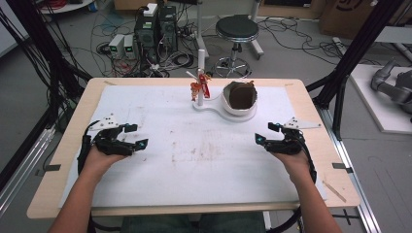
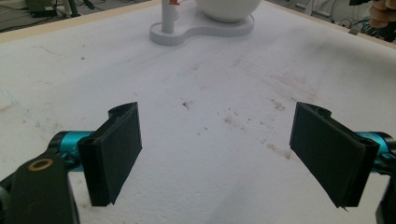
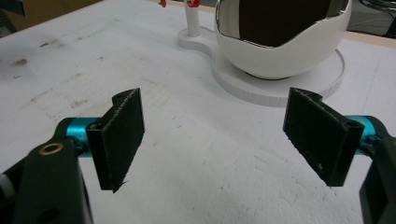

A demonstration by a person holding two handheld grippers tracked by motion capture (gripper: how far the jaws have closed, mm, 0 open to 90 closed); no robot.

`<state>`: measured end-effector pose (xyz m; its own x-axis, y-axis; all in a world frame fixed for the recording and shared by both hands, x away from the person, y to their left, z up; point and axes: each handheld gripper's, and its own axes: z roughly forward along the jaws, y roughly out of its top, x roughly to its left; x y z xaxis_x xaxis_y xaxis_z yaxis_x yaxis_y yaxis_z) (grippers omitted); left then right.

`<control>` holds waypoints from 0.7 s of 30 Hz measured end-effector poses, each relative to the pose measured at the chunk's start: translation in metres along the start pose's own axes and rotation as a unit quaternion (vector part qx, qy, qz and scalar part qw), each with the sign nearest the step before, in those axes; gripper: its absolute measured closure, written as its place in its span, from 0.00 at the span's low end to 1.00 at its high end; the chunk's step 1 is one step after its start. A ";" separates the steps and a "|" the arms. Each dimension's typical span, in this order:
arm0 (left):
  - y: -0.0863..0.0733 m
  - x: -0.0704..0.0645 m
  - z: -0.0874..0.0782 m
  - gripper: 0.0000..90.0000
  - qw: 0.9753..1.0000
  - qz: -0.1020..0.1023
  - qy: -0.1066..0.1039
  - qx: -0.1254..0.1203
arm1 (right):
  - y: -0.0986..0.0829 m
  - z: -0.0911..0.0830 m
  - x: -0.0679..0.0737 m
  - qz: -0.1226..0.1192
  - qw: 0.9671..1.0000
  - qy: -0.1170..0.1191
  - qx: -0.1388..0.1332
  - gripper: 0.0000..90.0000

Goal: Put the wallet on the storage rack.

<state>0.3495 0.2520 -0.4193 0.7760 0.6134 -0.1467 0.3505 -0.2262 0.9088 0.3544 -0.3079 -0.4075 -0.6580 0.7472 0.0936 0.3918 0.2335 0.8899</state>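
Forearms come in over the near edge of the worktop (image 1: 121, 191), a pale wood board under a white, grainy foam-like sheet with brown scuffs mid-sheet. Left gripper (image 1: 134, 136) sits toward the left edge, right gripper (image 1: 267, 133) toward the right edge, both low over the sheet, both spread wide with nothing between the flat black pads (image 2: 114, 151). Target looks like the white stand (image 1: 214, 106) at the far edge, about centre: a flat figure-eight base, matte, likely 3D-printed going by the layer lines on its rim in the right gripper view. Its long axis runs left-right along the far edge. On the right lobe sits a rounded white bowl-shaped shell (image 1: 239, 97), smooth and glossy outside, dark brown inside, wavy rim, opening tilted toward the person. On the left lobe stands a thin upright white post (image 1: 200, 85) with a small red-orange trinket (image 1: 198, 87) hanging near its side; too small to identify. Key relation: the stand lies ahead of both grippers, well apart from each, slightly right of centre, so I judge the right gripper nearer the shell and the left better lined up on the post. Shell is wide and curved, so gripping its rim looks safer than the body; post is slim and could tip if pushed sideways.
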 end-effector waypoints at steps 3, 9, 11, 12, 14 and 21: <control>0.001 -0.001 -0.001 0.19 1.000 0.002 -0.001 -0.002 | 0.000 -0.001 0.002 -0.002 1.000 -0.002 0.000 0.23; 0.001 0.000 -0.001 0.19 1.000 0.000 0.003 -0.003 | 0.000 0.000 0.001 0.002 1.000 0.001 0.002 0.23; 0.001 -0.001 -0.001 0.19 1.000 0.000 0.005 -0.003 | 0.000 0.000 0.000 0.002 1.000 0.001 0.002 0.23; 0.001 -0.001 -0.001 0.19 1.000 0.001 0.004 -0.002 | 0.000 0.000 0.000 0.003 1.000 0.000 0.001 0.23; 0.001 -0.001 -0.001 0.19 1.000 0.001 0.002 -0.001 | 0.000 -0.001 0.000 0.003 1.000 0.002 0.000 0.23; 0.001 -0.001 -0.002 0.19 1.000 0.002 0.002 -0.003 | 0.000 0.000 0.000 0.000 1.000 0.001 -0.001 0.23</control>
<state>0.3482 0.2521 -0.4175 0.7750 0.6157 -0.1422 0.3449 -0.2236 0.9116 0.3539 -0.3080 -0.4072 -0.6590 0.7463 0.0933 0.3896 0.2326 0.8911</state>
